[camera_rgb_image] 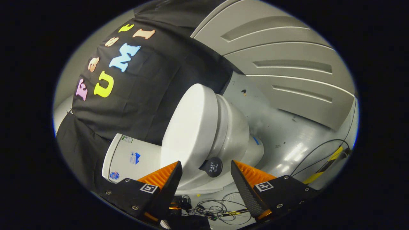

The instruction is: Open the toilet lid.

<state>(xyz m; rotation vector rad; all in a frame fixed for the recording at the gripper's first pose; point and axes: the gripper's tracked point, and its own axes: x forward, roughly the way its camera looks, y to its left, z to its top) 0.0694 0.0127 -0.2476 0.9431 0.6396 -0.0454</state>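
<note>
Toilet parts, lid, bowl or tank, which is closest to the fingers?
The lid: its front edge with the black knob sits between the open hand-held gripper fingers.

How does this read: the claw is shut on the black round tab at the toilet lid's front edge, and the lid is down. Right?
Not quite. The gripper view shows the claw open, not shut. Its fingers stand apart with the black round tab between them, and neither presses on it. The toilet lid is down, as you said.
</note>
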